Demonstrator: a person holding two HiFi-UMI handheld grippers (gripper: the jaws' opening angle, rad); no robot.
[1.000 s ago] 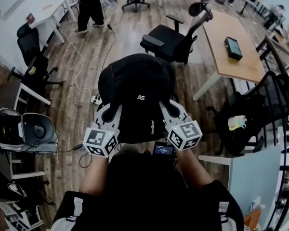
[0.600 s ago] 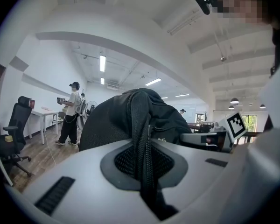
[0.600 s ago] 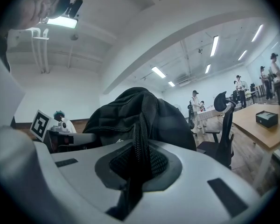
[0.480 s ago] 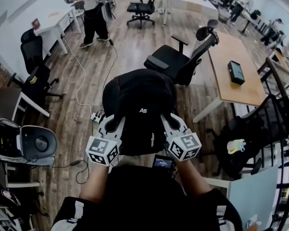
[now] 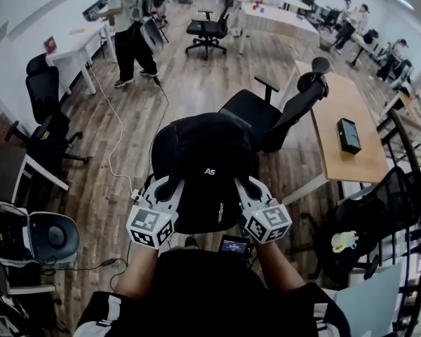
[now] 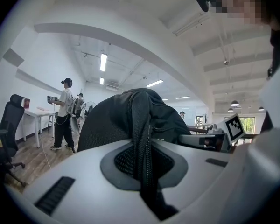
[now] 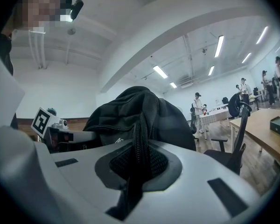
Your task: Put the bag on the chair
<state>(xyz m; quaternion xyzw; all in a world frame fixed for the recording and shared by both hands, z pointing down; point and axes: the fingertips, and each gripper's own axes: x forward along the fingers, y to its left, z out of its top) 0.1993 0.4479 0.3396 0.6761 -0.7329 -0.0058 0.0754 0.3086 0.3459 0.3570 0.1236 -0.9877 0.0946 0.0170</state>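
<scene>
A black backpack (image 5: 203,163) hangs in the air in front of me, carried between both grippers. My left gripper (image 5: 165,188) is shut on the bag's left shoulder strap (image 6: 142,143), which runs between its jaws. My right gripper (image 5: 247,188) is shut on the right strap (image 7: 139,157) in the same way. A black office chair (image 5: 270,114) with armrests and a headrest stands just beyond the bag, to its upper right, seat facing left. The bag hides the floor under it.
A wooden desk (image 5: 347,142) with a dark box (image 5: 349,134) stands right of the chair. A cable and power strip (image 5: 135,192) lie on the floor at left. More chairs (image 5: 45,118), white desks and a standing person (image 5: 126,27) are farther off.
Both grippers and the bag have moved forward together toward the office chair, which now sits closer to the bag. The grip on the straps is unchanged.
</scene>
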